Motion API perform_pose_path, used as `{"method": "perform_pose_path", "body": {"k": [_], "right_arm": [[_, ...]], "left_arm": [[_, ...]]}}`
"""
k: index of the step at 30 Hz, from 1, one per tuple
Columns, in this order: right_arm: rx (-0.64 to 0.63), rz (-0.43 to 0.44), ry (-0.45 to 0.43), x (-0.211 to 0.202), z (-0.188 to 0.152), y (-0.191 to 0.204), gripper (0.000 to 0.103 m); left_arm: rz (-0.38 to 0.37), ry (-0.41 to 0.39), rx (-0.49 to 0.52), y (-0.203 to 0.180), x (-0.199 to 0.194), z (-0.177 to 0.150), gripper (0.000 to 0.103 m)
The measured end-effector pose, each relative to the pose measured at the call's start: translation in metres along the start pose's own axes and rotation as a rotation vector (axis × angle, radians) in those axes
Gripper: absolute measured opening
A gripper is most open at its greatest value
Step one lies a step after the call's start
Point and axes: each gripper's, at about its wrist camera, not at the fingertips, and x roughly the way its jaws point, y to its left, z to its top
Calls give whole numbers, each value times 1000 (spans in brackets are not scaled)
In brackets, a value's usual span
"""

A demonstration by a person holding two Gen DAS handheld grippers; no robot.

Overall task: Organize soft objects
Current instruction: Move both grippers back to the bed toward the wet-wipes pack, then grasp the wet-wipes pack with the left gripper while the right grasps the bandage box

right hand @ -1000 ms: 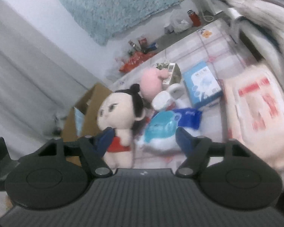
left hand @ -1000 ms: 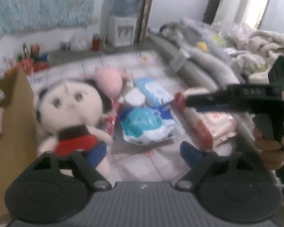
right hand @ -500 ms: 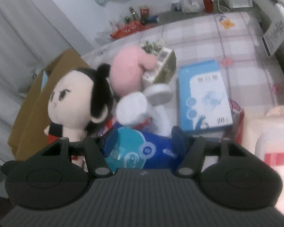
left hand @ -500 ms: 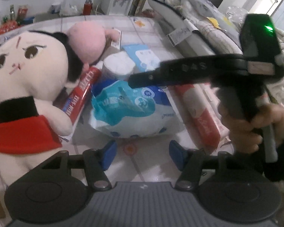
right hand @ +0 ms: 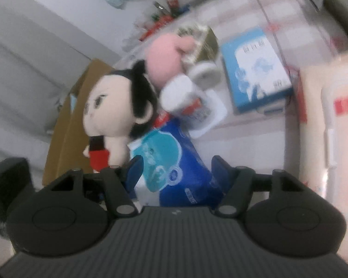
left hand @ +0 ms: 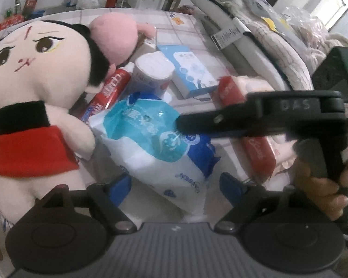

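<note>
A soft blue and white tissue pack (left hand: pixel 155 146) lies on the checked floor, also in the right wrist view (right hand: pixel 171 162). A big plush doll (left hand: pixel 32 97) with black hair and a red skirt stands left of it (right hand: pixel 113 113). A pink plush (left hand: pixel 116 39) lies behind the doll (right hand: pixel 164 58). My left gripper (left hand: pixel 174 185) is open with the pack's near end between its fingers. My right gripper (right hand: pixel 176 171) is open over the same pack; its black body (left hand: pixel 262 118) reaches across the left wrist view.
A red toothpaste box (left hand: pixel 109 92), a white tissue roll (left hand: pixel 153 71), a blue box (left hand: pixel 192 71) and a red-and-pink wrapped pack (left hand: pixel 250 125) lie around. A cardboard box (right hand: pixel 67 125) stands left. Bedding (left hand: pixel 266 34) is piled at right.
Both grippers have moved in close to the blue and white pack. The right gripper has dropped lower over it. Both stay open.
</note>
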Motion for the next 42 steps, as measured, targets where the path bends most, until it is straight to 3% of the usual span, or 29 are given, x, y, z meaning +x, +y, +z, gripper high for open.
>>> {"method": "perform_pose_path", "body": {"k": [4, 9, 13, 15, 19, 25, 27, 35, 42], "right_arm": [[56, 51, 50, 8, -16, -2, 66], [113, 127, 120, -3, -54, 1, 68], [160, 193, 129, -15, -79, -2, 68], [159, 159, 83, -26, -80, -3, 69], [128, 108, -35, -54, -67, 0, 73], [-96, -61, -161, -78, -25, 26, 88], [-163, -118, -179, -73, -4, 29, 91], [-413, -362, -45, 8, 69, 21, 93], [-428, -466, 104, 69, 101, -3, 89]], "left_arm": [[11, 4, 12, -3, -8, -9, 84], [-31, 44, 58, -6, -27, -30, 86], [3, 74, 76, -10, -33, -36, 89], [42, 71, 85, -12, -31, -34, 94], [119, 92, 82, -17, -14, -21, 94], [202, 100, 122, -24, 4, -19, 90], [199, 107, 115, -23, 7, -20, 83], [158, 114, 46, -3, 3, -19, 77], [135, 116, 34, 1, 2, -19, 76]]}}
